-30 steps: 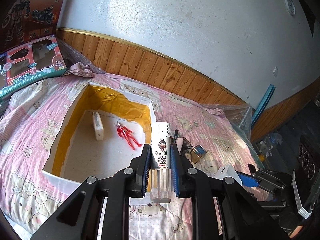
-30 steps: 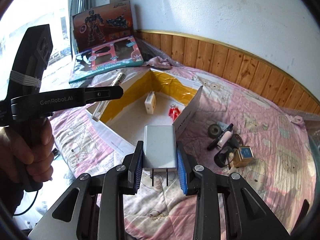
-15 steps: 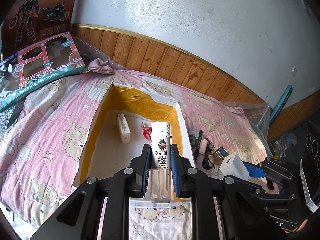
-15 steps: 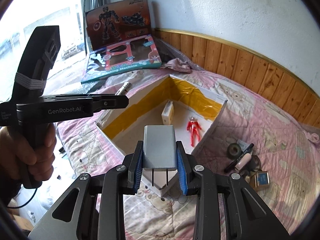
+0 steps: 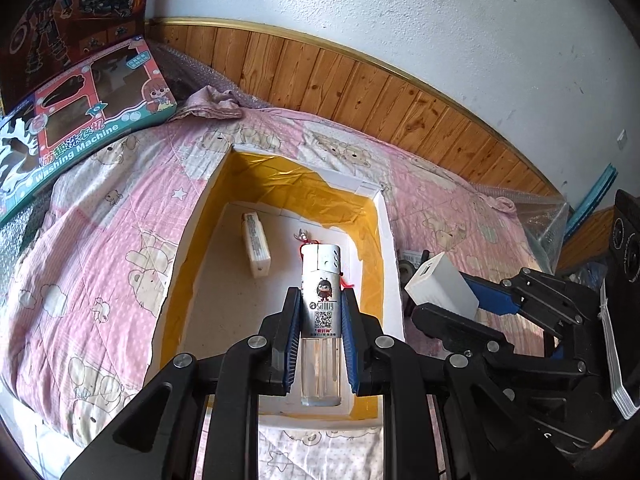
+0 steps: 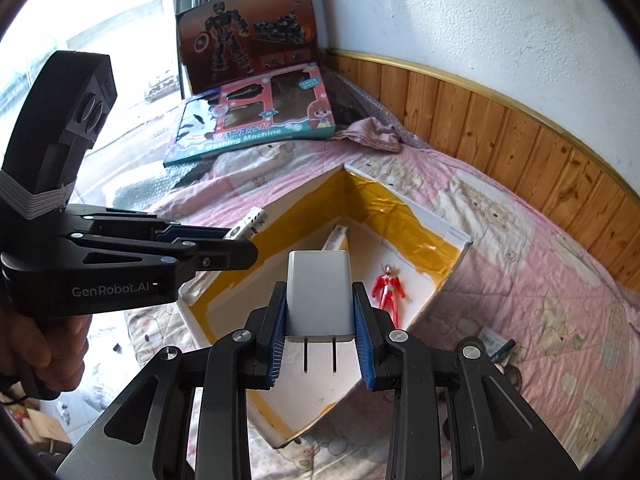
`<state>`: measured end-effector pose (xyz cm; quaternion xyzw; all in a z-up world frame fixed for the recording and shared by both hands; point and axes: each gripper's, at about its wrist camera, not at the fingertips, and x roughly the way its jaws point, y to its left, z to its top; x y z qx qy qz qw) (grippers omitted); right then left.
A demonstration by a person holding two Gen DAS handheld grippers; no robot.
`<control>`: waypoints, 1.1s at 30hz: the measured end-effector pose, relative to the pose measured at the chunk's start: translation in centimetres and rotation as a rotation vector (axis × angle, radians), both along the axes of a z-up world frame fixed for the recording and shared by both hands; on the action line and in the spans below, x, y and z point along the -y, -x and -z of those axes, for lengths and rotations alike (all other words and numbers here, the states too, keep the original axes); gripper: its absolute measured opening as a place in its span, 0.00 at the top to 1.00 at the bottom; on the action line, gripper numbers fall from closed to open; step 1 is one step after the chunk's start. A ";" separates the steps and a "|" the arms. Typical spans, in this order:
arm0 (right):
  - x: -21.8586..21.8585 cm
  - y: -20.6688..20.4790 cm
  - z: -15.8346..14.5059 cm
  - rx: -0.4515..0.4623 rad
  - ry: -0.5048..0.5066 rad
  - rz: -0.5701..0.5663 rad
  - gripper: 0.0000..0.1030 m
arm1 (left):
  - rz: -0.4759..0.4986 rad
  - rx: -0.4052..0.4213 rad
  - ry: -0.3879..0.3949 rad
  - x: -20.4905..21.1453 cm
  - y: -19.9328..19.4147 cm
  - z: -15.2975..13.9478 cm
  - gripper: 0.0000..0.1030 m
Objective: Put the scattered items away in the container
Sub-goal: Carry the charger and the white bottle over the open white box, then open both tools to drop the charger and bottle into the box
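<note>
A pink quilt (image 5: 120, 216) printed with little bears is covering the bed, running up against honey-coloured wooden wall panelling (image 5: 360, 80) with white plaster wall (image 5: 400, 8) above it. A "Washing Machine" toy box (image 6: 256, 120) is lying flat at the head end, and a dark robot-figure toy box (image 6: 248, 36) is leaning upright just behind it. A crumpled pinkish cloth (image 6: 372, 132) is sitting beside the boxes, on clear bubble wrap (image 5: 188, 64) tucked along the panelling.

The lighter (image 5: 321, 312) and the charger (image 6: 319, 293) have been carried from beside the box (image 5: 384, 248) to above its open inside.
</note>
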<state>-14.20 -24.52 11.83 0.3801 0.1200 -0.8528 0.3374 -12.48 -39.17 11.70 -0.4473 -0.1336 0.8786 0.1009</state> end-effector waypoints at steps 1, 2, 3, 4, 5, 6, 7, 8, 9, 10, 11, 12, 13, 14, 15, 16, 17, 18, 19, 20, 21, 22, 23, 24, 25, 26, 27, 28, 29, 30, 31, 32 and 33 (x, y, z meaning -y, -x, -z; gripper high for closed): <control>0.0 0.7 -0.1 0.007 0.005 0.002 0.69 | -0.006 0.005 -0.004 0.2 0.3 -0.1 0.80; 0.0 1.4 -0.1 0.017 0.009 0.003 0.69 | -0.014 0.012 0.001 0.3 0.6 -0.1 0.80; 0.0 2.0 -0.1 0.027 0.012 0.002 0.69 | -0.020 0.020 0.009 0.5 0.8 0.0 0.80; 0.1 2.6 0.0 0.038 0.013 0.000 0.69 | -0.023 0.030 0.008 0.7 1.0 0.1 0.80; 0.2 3.1 0.2 0.049 0.011 -0.004 0.69 | -0.029 0.042 0.009 0.9 1.2 0.4 0.80; 0.4 3.6 0.4 0.058 0.008 -0.009 0.69 | -0.036 0.057 0.009 1.1 1.5 0.7 0.80; 0.6 4.0 0.6 0.066 0.003 -0.012 0.69 | -0.038 0.072 0.006 1.2 1.7 1.1 0.80; 0.8 4.3 0.9 0.072 -0.005 -0.017 0.69 | -0.041 0.089 0.006 1.3 2.0 1.5 0.80; 1.0 4.8 1.2 0.080 -0.014 -0.018 0.69 | -0.044 0.102 0.006 1.4 2.3 1.9 0.80; 1.1 5.2 1.5 0.088 -0.021 -0.015 0.69 | -0.047 0.114 0.000 1.5 2.5 2.3 0.80; 1.1 5.6 1.8 0.097 -0.026 -0.012 0.69 | -0.051 0.125 -0.004 1.5 2.7 2.6 0.80; 1.1 6.1 2.0 0.106 -0.026 -0.008 0.69 | -0.052 0.134 -0.005 1.5 3.0 2.8 0.80; 1.1 6.6 2.2 0.115 -0.024 -0.005 0.69 | -0.049 0.141 -0.003 1.3 3.2 3.0 0.80; 1.1 7.0 2.4 0.124 -0.023 -0.005 0.69 | -0.048 0.152 -0.004 1.1 3.4 3.2 0.80; 1.2 7.5 2.7 0.133 -0.024 -0.004 0.69 | -0.042 0.162 -0.005 0.9 3.7 3.5 0.80; 1.3 7.9 3.0 0.144 -0.026 -0.005 0.69 | -0.036 0.172 0.000 0.6 4.0 3.7 0.80; 1.4 8.4 3.4 0.158 -0.028 -0.008 0.69 | -0.031 0.184 0.003 0.3 4.4 4.0 0.80; 1.7 8.9 3.7 0.170 -0.031 -0.011 0.69 | -0.030 0.202 0.000 0.1 4.8 4.3 0.80; 2.0 9.4 4.0 0.184 -0.034 -0.018 0.69 | -0.030 0.225 0.000 0.1 5.3 4.8 0.80; 2.4 9.9 4.4 0.202 -0.035 -0.024 0.69 | -0.030 0.242 0.001 0.0 5.8 5.2 0.80; 2.8 10.4 4.7 0.219 -0.036 -0.026 0.69 | -0.031 0.257 0.006 0.1 6.4 5.6 0.80; 3.2 10.9 5.0 0.236 -0.041 -0.031 0.69 | -0.034 0.275 0.012 0.2 6.9 6.0 0.80; 3.6 11.4 5.4 0.249 -0.049 -0.034 0.69 | -0.034 0.294 0.020 0.2 7.3 6.5 0.80; 4.0 11.9 5.7 0.257 -0.061 -0.035 0.69 | -0.031 0.311 0.033 0.2 7.7 6.9 0.80; 4.4 12.3 6.1 0.266 -0.074 -0.038 0.69 | -0.030 0.322 0.051 0.3 8.1 7.3 0.80; 4.8 12.7 6.4 0.276 -0.085 -0.039 0.69 | -0.028 0.328 0.074 0.2 8.3 7.6 0.80; 5.0 13.1 6.8 0.287 -0.096 -0.039 0.69 | -0.025 0.333 0.093 0.2 8.6 7.9 0.80; 5.3 13.5 7.2 0.296 -0.109 -0.042 0.69 | -0.024 0.337 0.109 0.2 8.9 8.1 0.80; 5.6 13.9 7.5 0.302 -0.121 -0.044 0.69 | -0.024 0.340 0.122 0.1 9.0 8.3 0.80; 5.8 14.2 7.8 0.307 -0.134 -0.046 0.69 | -0.021 0.344 0.135 0.1 9.2 8.5 0.80; 6.1 14.6 8.1 0.318 -0.147 -0.049 0.69 | -0.019 0.346 0.148 0.0 9.3 8.8 0.80; 6.3 15.0 8.4 0.328 -0.157 -0.049 0.69 | -0.014 0.352 0.155 -0.1 9.4 9.0 0.80; 6.5 15.4 8.6 0.335 -0.165 -0.051 0.69 | -0.008 0.359 0.162 -0.2 9.6 9.2 0.80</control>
